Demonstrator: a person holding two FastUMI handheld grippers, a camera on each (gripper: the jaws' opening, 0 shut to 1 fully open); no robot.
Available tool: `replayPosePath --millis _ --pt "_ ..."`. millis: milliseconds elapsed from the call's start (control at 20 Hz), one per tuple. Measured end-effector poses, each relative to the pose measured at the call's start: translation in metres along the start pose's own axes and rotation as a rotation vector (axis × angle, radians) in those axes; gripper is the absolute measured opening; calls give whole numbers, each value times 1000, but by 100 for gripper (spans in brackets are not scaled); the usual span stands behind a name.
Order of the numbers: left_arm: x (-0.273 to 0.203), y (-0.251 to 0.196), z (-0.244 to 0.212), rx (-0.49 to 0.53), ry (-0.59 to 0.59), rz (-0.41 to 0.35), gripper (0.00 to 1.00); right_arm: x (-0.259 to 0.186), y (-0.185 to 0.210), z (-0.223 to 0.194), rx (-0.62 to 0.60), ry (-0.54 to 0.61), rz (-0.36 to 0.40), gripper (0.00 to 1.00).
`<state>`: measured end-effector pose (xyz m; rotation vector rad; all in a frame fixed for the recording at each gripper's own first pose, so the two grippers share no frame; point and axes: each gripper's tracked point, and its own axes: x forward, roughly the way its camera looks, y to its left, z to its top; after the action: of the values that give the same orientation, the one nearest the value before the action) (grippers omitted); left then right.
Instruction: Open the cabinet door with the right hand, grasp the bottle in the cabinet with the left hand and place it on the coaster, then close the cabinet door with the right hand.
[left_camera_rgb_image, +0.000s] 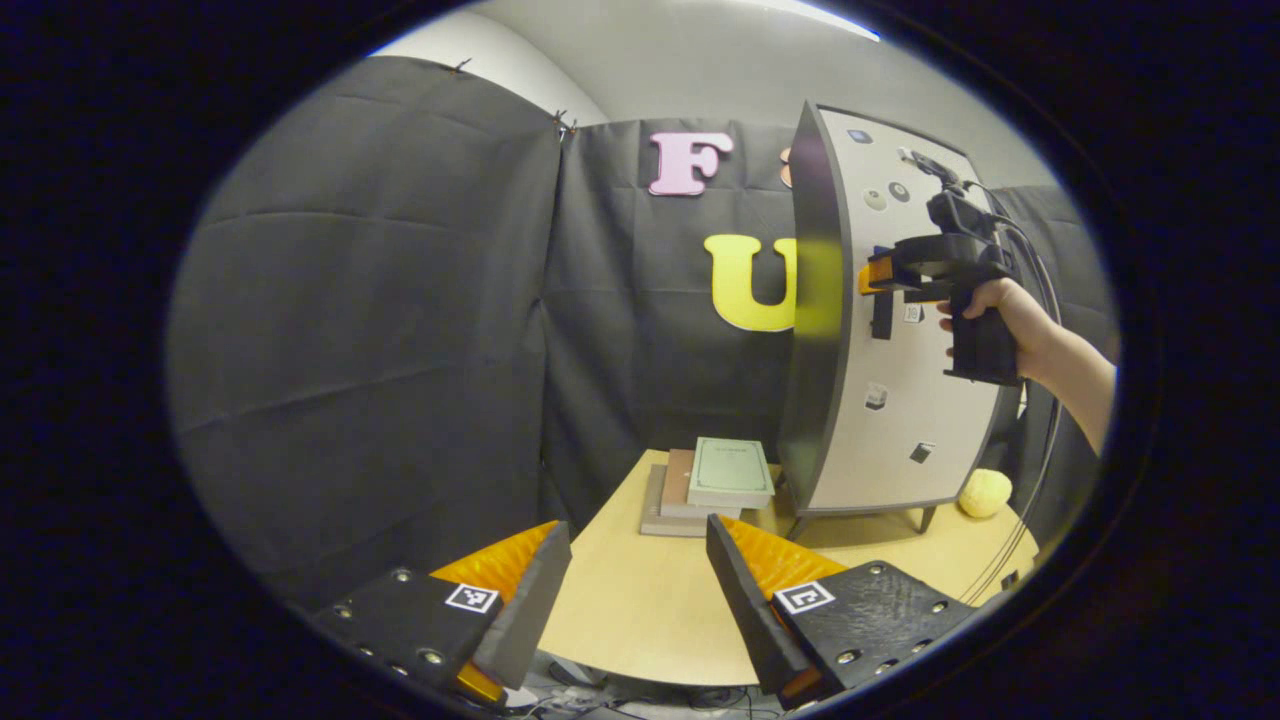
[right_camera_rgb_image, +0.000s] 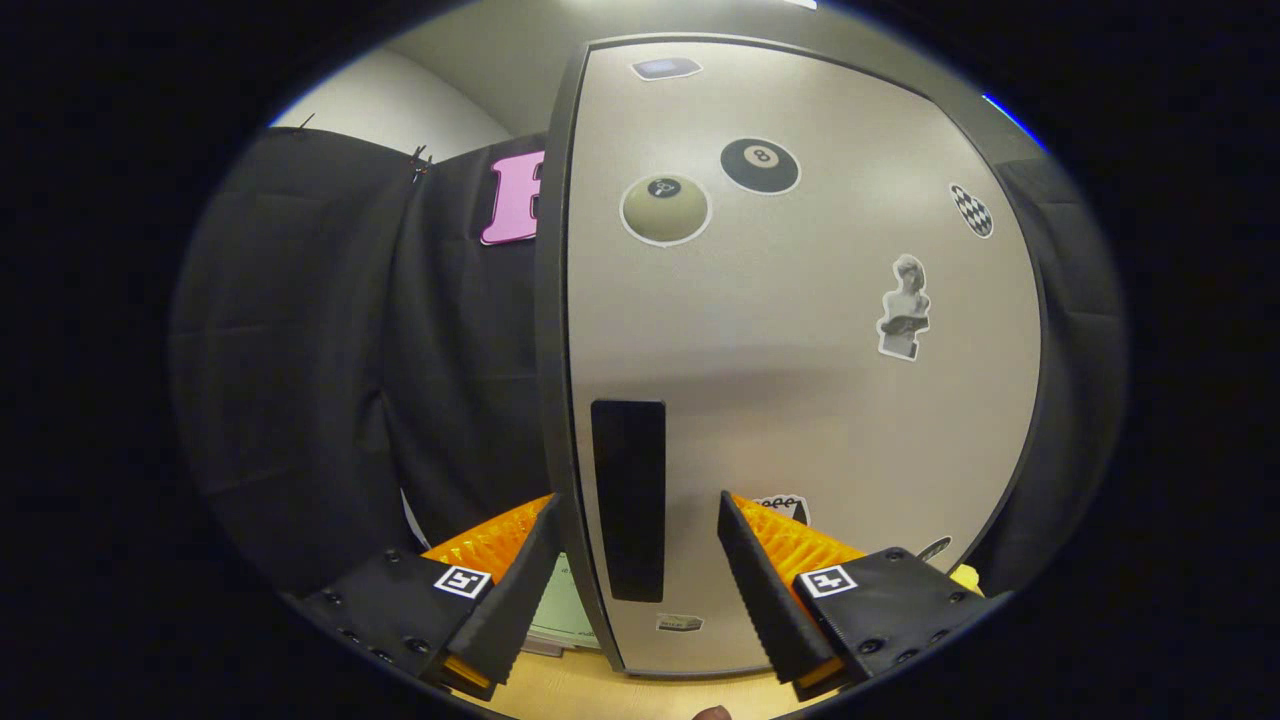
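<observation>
1. Landmark: the tall grey cabinet (left_camera_rgb_image: 880, 330) with dark edges and small stickers on its pale door (right_camera_rgb_image: 800, 350), standing on a light wooden tabletop (left_camera_rgb_image: 640, 610). Everything below is placed relative to it.
2. Far left of the cabinet, in the left gripper view, my left gripper (left_camera_rgb_image: 635, 590) hangs low over the near table edge, well apart from the cabinet, fingers spread wide with nothing between them.
3. Just left of the cabinet's foot lies a short stack of books (left_camera_rgb_image: 710, 485), a pale green one on top.
4. At the cabinet's front, my right gripper (right_camera_rgb_image: 635, 570) sits right at the door's left edge. Its fingers are spread, straddling the dark upright bar handle (right_camera_rgb_image: 628, 498), and I cannot tell whether either finger touches it.
5. In the left gripper view, a hand (left_camera_rgb_image: 985, 310) holds that right gripper against the door at handle height.
6. Right of the cabinet's foot rests a small yellow fuzzy ball (left_camera_rgb_image: 985, 492).
7. The door looks closed, so the bottle should be inside, hidden; I see no coaster.
8. Risks, as I judge them: closing off-centre could slip off the narrow handle, and pulling hard could rock the cabinet on its thin legs.
</observation>
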<state>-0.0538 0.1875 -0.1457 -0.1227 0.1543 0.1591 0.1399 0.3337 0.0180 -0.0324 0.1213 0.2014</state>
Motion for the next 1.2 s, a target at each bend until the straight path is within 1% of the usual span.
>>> replayPosePath --millis 50,100,150,200,250,300,350,450,500,550,600,650,700,750,800,850,900,950,1000,1050,1200 --pt "2 0 -1 -16 5 -4 85 3 2 -1 2 8 -4 80" --pt "5 3 -3 -29 8 -4 83 5 3 -2 0 14 -6 74" --pt "7 5 -4 -37 10 -4 83 6 3 -1 -5 15 -15 63" --pt "8 6 -4 -44 9 -4 83 6 1 0 -12 15 -39 57" --pt "8 8 -3 -46 6 -4 83 6 1 0 -10 18 -49 42" --pt "9 10 -2 -45 4 -3 83 5 1 0 -4 21 -53 35" --pt "9 12 -2 -40 4 1 83 6 0 0 4 25 -53 37" --pt "8 16 -1 -33 6 12 82 6 1 0 14 30 -38 32" --pt "4 17 1 -37 4 16 82 6 1 0 11 27 -31 32" --pt "0 16 4 -46 -1 19 82 5 1 1 6 22 -23 24" --pt "-4 17 5 -60 -3 24 83 6 1 -1 1 17 -14 24" --pt "-9 16 5 -74 -4 27 85 4 2 0 3 16 -1 21" --pt "-14 14 3 -89 -4 32 82 6 2 1 1 15 10 16" --pt "-20 14 2 -99 -4 38 85 8 2 -3 -8 30 19 14" --pt "-25 15 -1 -105 -8 46 83 5 2 -1 -25 43 32 12" --pt "-29 17 -2 -108 -10 57 85 4 2 -1 -26 46 42 9" --pt "-34 17 -5 -108 -13 67 84 3 3 -2 -17 46 47 11" --pt "-39 19 -4 -106 -18 78 82 2 2 -2 -29 46 54 11" --pt "-45 19 -4 -103 -21 86 84 -1 2 -2 -43 42 62 11" --pt "-48 19 -3 -98 -23 91 82 -3 2 -2 -47 42 72 12" --pt "-58 13 -4 -78 -28 101 82 -12 2 -3 -41 47 112 11"
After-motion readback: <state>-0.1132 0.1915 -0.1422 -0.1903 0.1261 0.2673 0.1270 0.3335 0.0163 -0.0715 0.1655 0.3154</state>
